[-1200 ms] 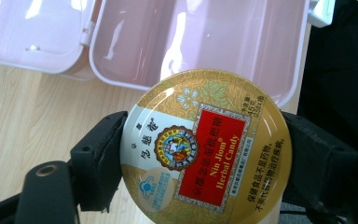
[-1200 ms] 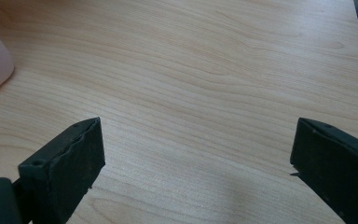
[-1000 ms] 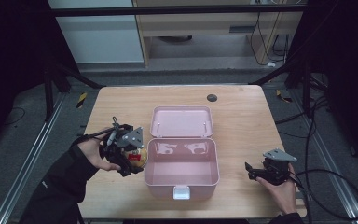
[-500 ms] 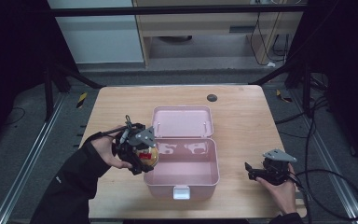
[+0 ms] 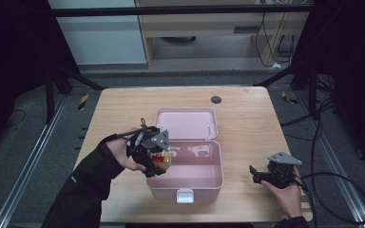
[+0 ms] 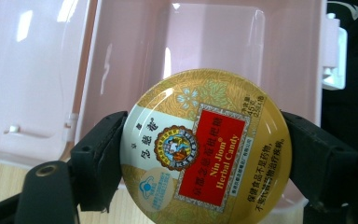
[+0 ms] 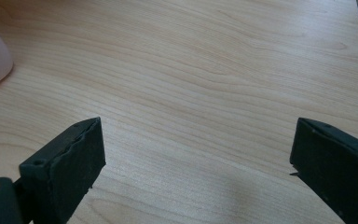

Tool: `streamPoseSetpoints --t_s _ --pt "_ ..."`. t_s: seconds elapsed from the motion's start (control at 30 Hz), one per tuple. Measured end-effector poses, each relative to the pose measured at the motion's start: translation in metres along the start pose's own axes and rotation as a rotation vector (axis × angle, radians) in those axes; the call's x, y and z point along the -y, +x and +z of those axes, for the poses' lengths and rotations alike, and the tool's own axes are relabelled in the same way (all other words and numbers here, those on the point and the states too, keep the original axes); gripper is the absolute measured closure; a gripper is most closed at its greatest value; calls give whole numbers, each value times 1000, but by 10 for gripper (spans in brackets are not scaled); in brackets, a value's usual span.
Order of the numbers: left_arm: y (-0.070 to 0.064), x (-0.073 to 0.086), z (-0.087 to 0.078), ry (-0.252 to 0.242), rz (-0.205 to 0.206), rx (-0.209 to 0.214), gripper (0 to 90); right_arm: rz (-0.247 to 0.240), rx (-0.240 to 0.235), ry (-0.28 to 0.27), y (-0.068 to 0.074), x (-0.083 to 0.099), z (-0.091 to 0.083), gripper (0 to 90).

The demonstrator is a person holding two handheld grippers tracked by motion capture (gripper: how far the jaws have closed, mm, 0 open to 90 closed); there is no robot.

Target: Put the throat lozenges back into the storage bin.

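A round gold candy tin (image 6: 205, 149) with a red label reading "Nin Jiom Herbal Candy" sits clamped between the jaws of my left gripper (image 5: 159, 156). The tin (image 5: 163, 159) hangs over the left rim of an open pink plastic box (image 5: 197, 178), whose lid (image 5: 186, 123) lies folded back flat on the table. Inside, the box (image 6: 214, 42) looks bare. My right gripper (image 5: 261, 178) rests low on the wooden table to the right of the box, jaws wide apart with only bare wood (image 7: 191, 93) between them.
A small dark round disc (image 5: 216, 99) lies near the table's far edge. The box's white latch (image 5: 184, 195) faces the near edge. Cables trail off the table's right side, and bare wood (image 5: 252, 128) stretches right of the box.
My left gripper has carried the candy tin rightward from beside the box to over its left rim. The right gripper has stayed put.
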State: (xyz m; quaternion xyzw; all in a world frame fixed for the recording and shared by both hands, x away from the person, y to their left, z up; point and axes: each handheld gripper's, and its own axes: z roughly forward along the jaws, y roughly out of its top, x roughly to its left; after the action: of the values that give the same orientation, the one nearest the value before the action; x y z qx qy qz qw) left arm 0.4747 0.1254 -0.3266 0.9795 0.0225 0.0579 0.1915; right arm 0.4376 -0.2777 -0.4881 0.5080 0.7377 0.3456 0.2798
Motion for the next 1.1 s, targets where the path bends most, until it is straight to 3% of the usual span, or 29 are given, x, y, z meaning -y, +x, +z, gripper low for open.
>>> streamPoseSetpoints --t_s 0.27,1.1 --pt "2 -4 15 8 16 9 198 -10 0 -4 0 0 0 34" --pt "2 9 51 48 11 47 198 -23 1 12 3 1 3 34"
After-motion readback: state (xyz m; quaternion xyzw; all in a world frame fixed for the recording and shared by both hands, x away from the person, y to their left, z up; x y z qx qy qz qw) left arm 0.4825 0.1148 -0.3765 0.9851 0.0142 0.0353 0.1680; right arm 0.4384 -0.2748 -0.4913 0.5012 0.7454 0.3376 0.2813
